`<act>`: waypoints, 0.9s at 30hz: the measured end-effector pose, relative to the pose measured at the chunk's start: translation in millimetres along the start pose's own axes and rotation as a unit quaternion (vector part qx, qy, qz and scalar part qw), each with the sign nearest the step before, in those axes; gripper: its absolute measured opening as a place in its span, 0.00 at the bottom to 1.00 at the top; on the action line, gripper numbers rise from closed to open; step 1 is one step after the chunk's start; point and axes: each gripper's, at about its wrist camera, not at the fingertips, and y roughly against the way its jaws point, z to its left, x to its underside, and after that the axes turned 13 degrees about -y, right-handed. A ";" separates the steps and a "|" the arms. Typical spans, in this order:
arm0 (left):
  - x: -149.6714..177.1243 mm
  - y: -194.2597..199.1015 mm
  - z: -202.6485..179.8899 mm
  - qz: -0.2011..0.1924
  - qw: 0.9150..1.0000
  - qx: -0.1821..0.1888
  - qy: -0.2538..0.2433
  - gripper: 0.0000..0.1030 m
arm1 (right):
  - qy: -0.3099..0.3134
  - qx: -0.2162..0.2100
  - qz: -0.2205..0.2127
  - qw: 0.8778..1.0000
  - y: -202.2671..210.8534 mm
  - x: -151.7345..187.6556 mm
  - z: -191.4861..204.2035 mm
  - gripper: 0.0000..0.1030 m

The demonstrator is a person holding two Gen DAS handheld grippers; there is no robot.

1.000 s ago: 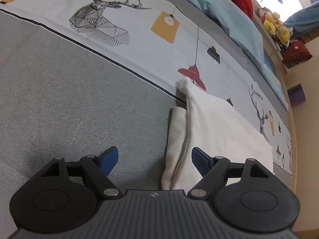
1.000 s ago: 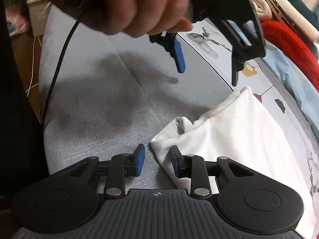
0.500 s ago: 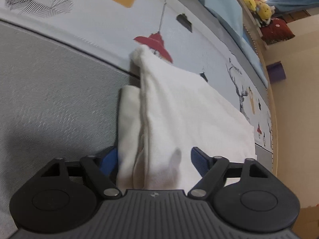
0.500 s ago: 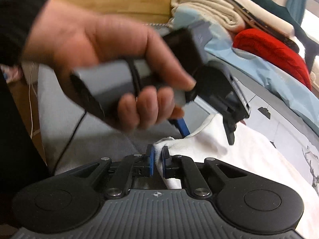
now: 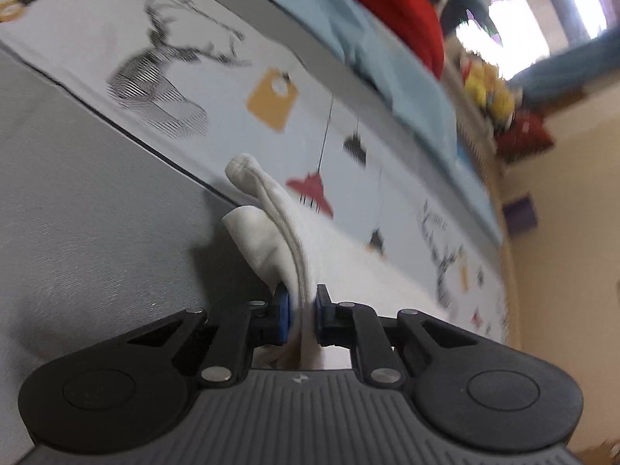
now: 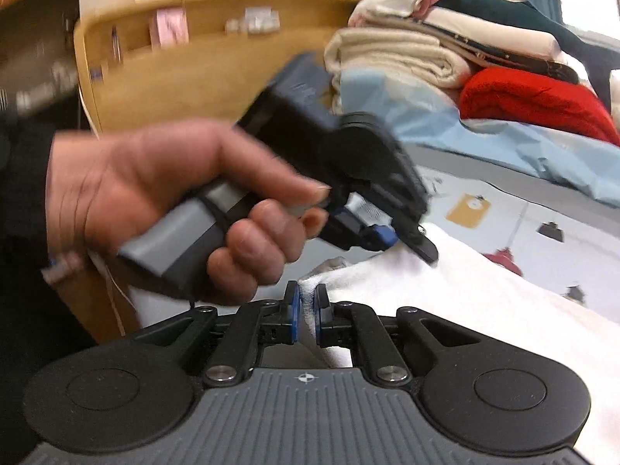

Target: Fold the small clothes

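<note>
A white garment (image 5: pixel 271 232) lies on the bed, half on the grey cover (image 5: pixel 97 193) and half on the printed sheet (image 5: pixel 271 104). In the left wrist view my left gripper (image 5: pixel 302 302) has a raised fold of the garment's near edge between its blue pads, and its jaws are closing on it. My right gripper (image 6: pixel 306 302) is shut on a corner of the white garment (image 6: pixel 445 290), lifted off the bed. In the right wrist view a person's hand (image 6: pixel 174 209) holds the left gripper (image 6: pixel 403 240) just beyond, over the same edge.
Folded blankets (image 6: pixel 407 54) and a red one (image 6: pixel 534 100) are piled at the far side on a light blue sheet (image 6: pixel 426 116). A wooden shelf unit (image 6: pixel 193 58) stands behind. Plush toys (image 5: pixel 488 89) sit past the bed's end.
The left gripper dropped over the garment's edge, closed on it and rose with the fold. The right gripper shut on the corner and lifted it, tilting upward.
</note>
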 end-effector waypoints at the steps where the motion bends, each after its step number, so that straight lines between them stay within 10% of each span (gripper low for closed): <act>1: 0.4 5.2 -0.7 -0.005 1.000 0.003 0.003 0.13 | -0.009 -0.002 -0.003 1.000 4.7 -1.7 -0.6 0.07; 19: 40.1 -84.3 -262.5 -0.003 0.980 0.119 -0.157 0.11 | -0.099 0.209 -0.084 0.969 206.7 -7.7 -140.3 0.06; 27: 66.0 -94.3 -298.7 -0.001 0.966 0.159 -0.204 0.23 | -0.165 0.355 0.023 0.920 222.1 17.9 -207.4 0.07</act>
